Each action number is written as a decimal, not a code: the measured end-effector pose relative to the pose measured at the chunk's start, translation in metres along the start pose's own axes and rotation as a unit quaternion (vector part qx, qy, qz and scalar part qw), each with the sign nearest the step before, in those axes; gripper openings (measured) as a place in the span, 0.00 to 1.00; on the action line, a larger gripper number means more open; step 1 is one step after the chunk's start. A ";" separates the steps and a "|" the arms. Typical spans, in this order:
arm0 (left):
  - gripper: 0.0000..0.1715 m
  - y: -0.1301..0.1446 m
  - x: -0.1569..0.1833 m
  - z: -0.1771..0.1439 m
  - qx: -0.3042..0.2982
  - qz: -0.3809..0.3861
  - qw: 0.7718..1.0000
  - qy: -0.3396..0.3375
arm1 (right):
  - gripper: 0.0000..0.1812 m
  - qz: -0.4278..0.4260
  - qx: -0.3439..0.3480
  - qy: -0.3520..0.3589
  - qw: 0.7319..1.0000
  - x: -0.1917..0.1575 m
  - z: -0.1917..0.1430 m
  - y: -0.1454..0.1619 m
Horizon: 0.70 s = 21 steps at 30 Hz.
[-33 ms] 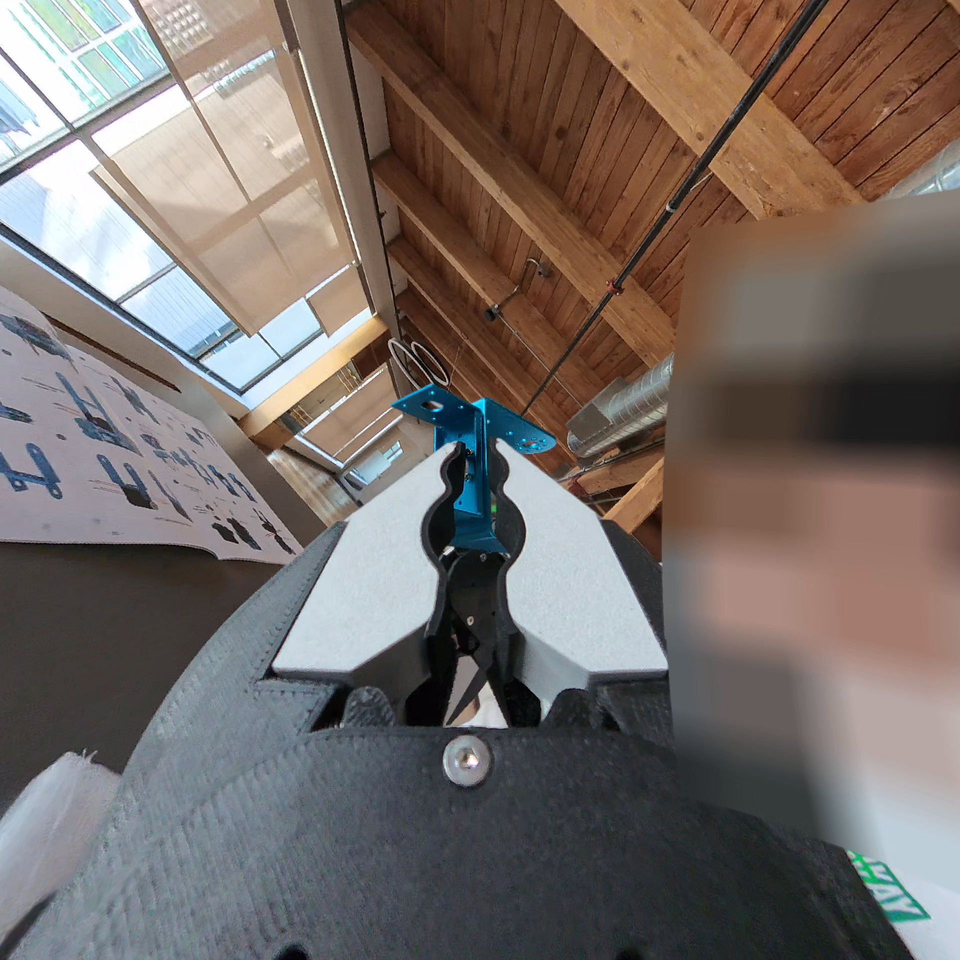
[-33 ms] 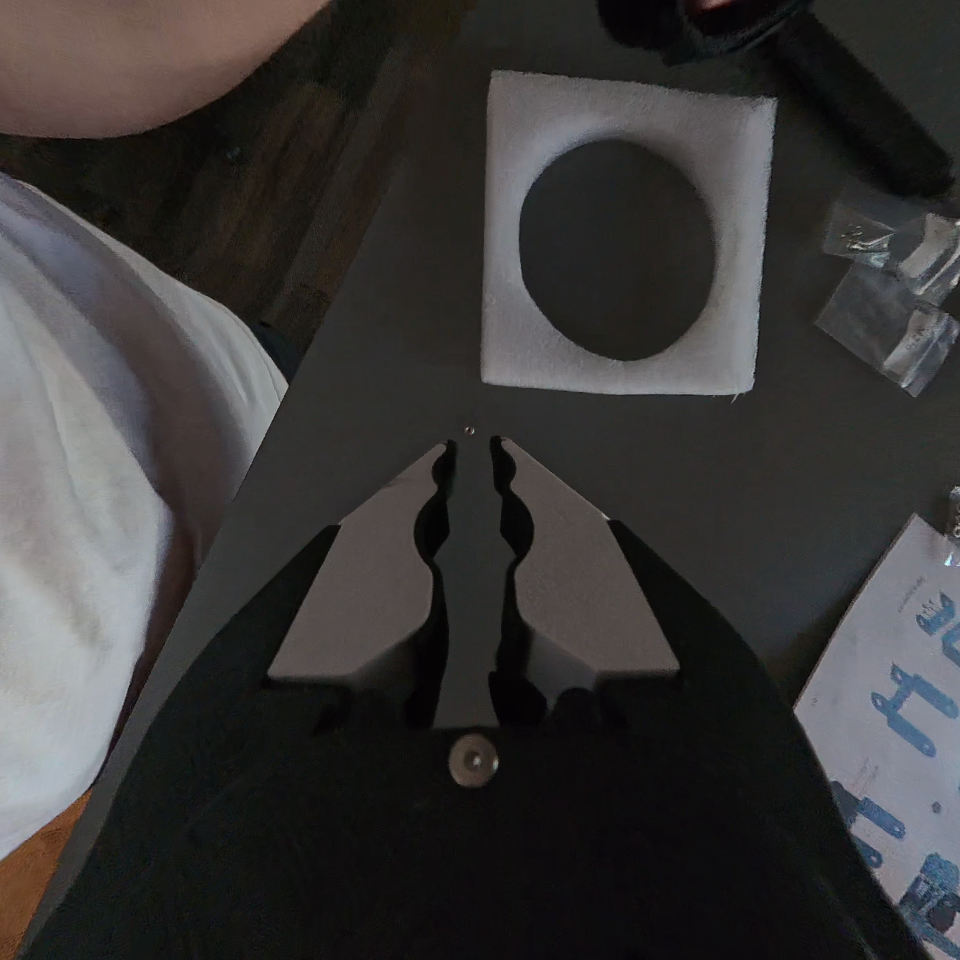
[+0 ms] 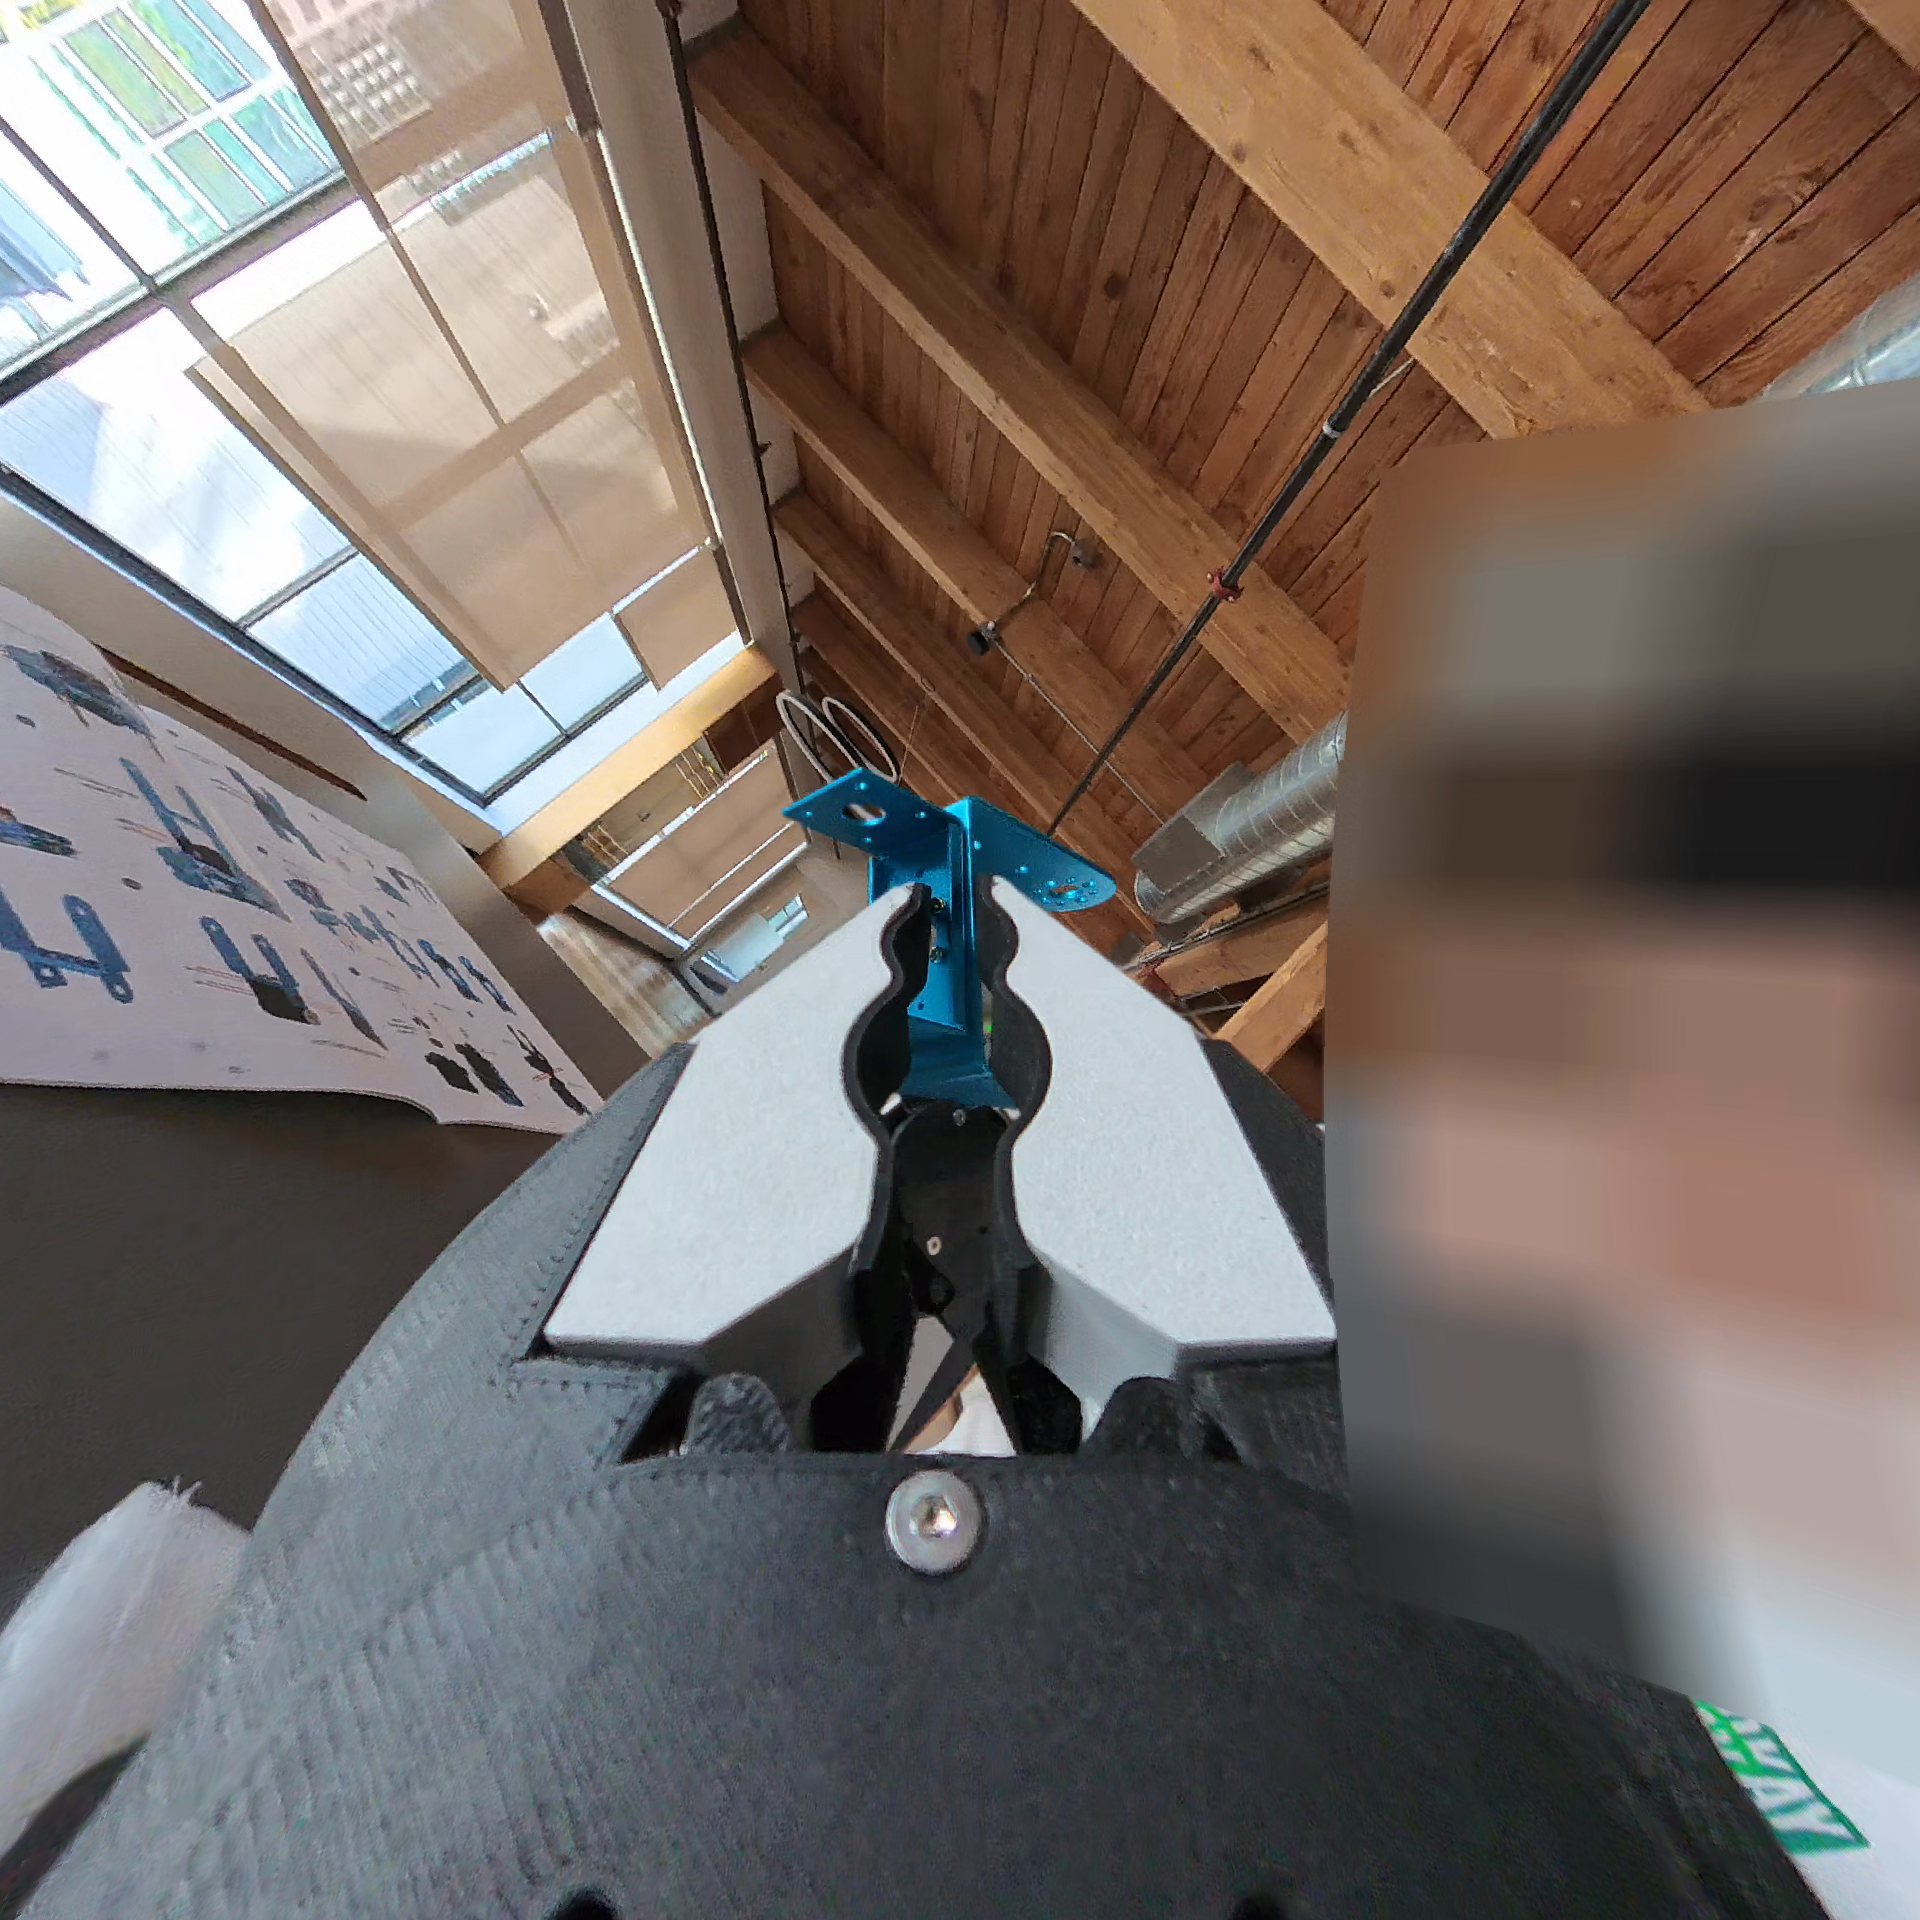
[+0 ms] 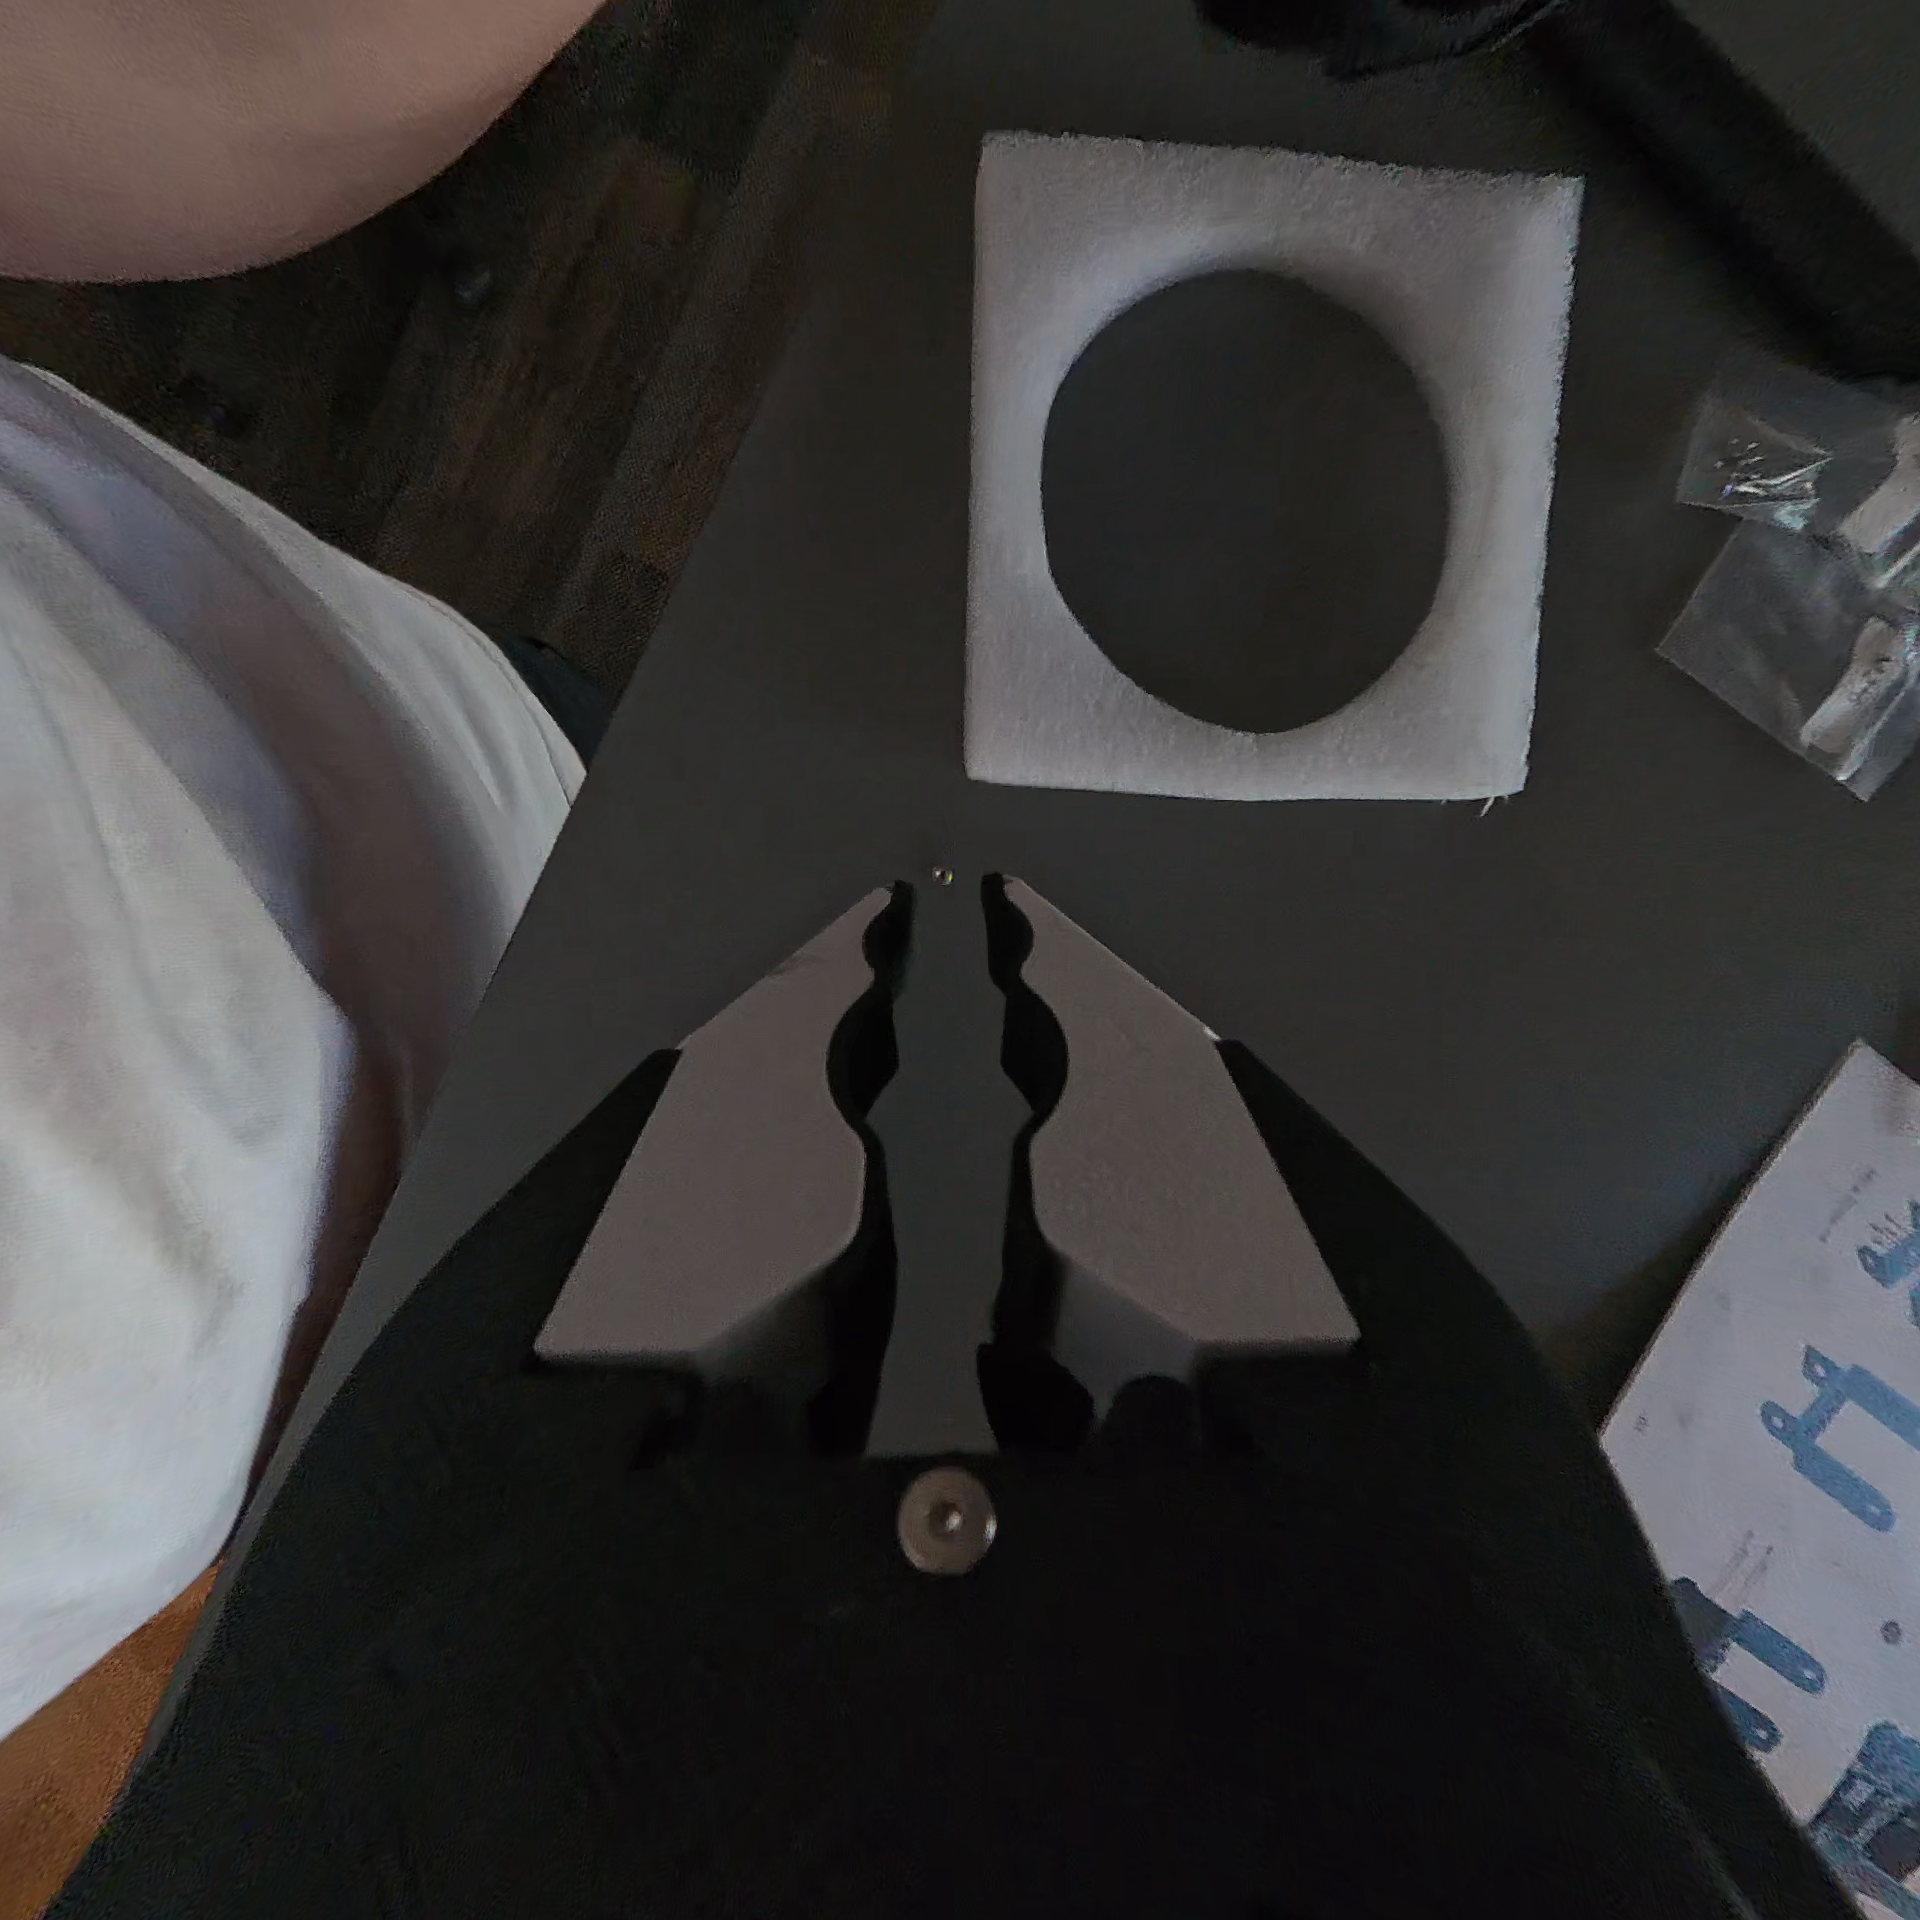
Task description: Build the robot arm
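My left gripper (image 3: 954, 891) points up toward the wooden ceiling and is shut on a blue metal bracket (image 3: 862, 816). The bracket's perforated flanges stick out past the fingertips, and a black part (image 3: 951, 1195) sits behind it between the fingers. My right gripper (image 4: 943, 888) hovers over the dark table (image 4: 1351, 1039), its jaws a narrow gap apart and empty. A tiny shiny screw or bead (image 4: 941, 876) lies on the table just ahead of its fingertips.
A white foam square with a round hole (image 4: 1247, 208) lies beyond the right gripper. Clear bags of hardware (image 4: 1808, 613) and a printed sheet (image 4: 1787, 1403) lie to its right. A person in a white shirt (image 4: 156, 935) is at the left table edge. The sheet also shows in the left wrist view (image 3: 208, 914). The grippers' ends are close to 20 cm from one another.
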<state>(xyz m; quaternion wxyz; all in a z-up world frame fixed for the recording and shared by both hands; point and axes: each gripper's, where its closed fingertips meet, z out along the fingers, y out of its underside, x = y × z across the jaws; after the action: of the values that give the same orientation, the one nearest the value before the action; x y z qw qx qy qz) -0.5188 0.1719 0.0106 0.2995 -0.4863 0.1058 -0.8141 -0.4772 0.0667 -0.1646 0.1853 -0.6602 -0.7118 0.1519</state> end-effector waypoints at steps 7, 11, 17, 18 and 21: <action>0.04 -0.004 0.017 -0.020 0.015 0.024 1.000 0.003 | 0.08 0.061 -0.053 0.012 0.997 0.000 0.014 0.003; 0.04 -0.002 0.020 -0.020 0.006 0.024 1.000 0.013 | 0.08 0.067 -0.090 0.007 0.994 -0.001 0.016 0.008; 0.04 0.000 0.022 -0.022 0.004 0.018 0.999 0.027 | 0.06 0.075 -0.106 0.003 0.991 -0.003 0.019 0.008; 0.04 0.000 0.022 -0.022 0.004 0.017 0.999 0.028 | 0.05 0.074 -0.109 0.004 0.991 -0.003 0.019 0.008; 0.04 0.000 0.022 -0.023 0.003 0.016 0.999 0.031 | 0.04 0.070 -0.114 0.005 0.991 -0.003 0.020 0.007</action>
<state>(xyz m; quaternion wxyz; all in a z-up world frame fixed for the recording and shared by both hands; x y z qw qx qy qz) -0.5464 0.1559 0.0145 0.3109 -0.4578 0.1202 -0.8242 -0.4798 0.0650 -0.1855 0.1012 -0.7261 -0.6755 0.0791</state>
